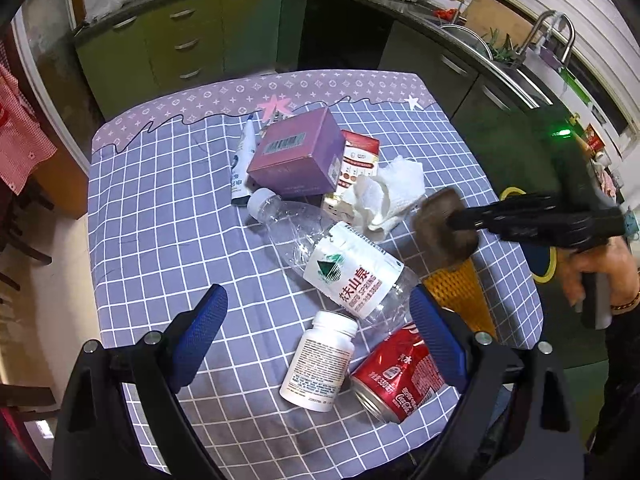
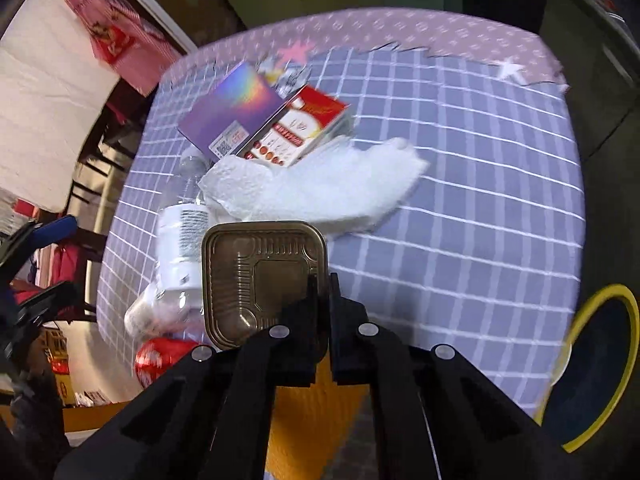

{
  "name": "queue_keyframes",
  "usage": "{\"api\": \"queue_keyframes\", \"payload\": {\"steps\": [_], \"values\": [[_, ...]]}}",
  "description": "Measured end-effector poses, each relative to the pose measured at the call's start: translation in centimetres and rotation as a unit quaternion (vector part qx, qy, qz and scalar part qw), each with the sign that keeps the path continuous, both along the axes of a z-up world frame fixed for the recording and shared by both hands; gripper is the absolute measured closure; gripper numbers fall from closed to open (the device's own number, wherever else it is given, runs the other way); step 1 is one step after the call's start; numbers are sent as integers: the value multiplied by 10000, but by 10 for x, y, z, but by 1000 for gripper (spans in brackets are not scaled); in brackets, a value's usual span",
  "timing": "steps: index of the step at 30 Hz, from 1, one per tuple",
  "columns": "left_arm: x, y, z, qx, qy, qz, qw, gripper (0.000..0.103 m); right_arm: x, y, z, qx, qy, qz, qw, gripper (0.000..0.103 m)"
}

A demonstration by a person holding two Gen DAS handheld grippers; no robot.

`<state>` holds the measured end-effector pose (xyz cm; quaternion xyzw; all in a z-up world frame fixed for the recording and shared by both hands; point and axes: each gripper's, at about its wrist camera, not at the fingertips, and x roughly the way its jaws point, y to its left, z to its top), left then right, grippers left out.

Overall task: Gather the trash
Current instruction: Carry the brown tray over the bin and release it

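Left gripper, blue pads spread wide at bottom of its frame, holds nothing, hovering over a white plastic pill bottle and crushed red soda can on the blue checked tablecloth. Mid-frame: clear plastic water bottle, purple cardboard box, crumpled white tissue. Right gripper, at the right edge there, black fingers pinched on the rim of a brown square plastic lid, lifted at the table's near edge, bottom centre of its own view.

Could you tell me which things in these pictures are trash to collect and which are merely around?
Trash:
brown plastic tray in the right gripper
water bottle
red can
white pill bottle
crumpled tissue
purple box
red-and-white carton
tube

Merely around:
checked tablecloth
kitchen cabinets
sink tap
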<state>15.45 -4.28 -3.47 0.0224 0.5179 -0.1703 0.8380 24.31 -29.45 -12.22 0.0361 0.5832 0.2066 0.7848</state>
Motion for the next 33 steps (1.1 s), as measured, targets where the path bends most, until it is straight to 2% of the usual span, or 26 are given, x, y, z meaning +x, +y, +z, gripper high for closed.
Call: {"api": "queue_keyframes", "payload": {"steps": [2, 5, 7, 9, 14, 17, 21, 22, 24, 25, 27, 33], "values": [[-3, -4, 0, 18, -27, -106, 9999, 15, -11, -23, 9, 73, -90, -159, 9998, 98], [-7, -8, 0, 56, -45, -220, 9997, 15, -25, -94, 18, 172, -238, -796, 9964, 98], [-8, -10, -2, 41, -3, -227, 9997, 15, -36, -143, 20, 90, -337, -1279, 9912, 98], [-9, -13, -4, 41, 21, -255, 9997, 15, -51, -197, 16, -198, -391, -1870, 9814, 98], [-12, -31, -5, 136, -45, -572, 9983, 15, -69, -285, -22, -750, -18, -2638, 9616, 98], [-18, -44, -5, 229, -148, -919, 9954, 15, -71, -317, -56, -782, 306, -2872, 9542, 98], [-29, -61, -5, 379, -256, -1384, 9893, 15, -63, -332, -89, -792, 570, -3072, 9466, 97], [-33, -66, -5, 466, -305, -1523, 9868, 15, -62, -335, -94, -796, 608, -3106, 9453, 97], [-41, -75, -7, 656, -409, -1849, 9797, 15, -58, -340, -104, -783, 690, -3207, 9414, 85], [-44, -79, -8, 735, -441, -1968, 9767, 15, -57, -339, -106, -810, 697, -3243, 9399, 70], [-50, -86, -13, 895, -494, -2261, 9687, 15, -54, -333, -107, -892, 630, -3250, 9394, 68], [-68, -109, -33, 1347, -508, -3216, 9359, 15, -63, -327, -86, -907, 440, -3126, 9445, 68]]}}
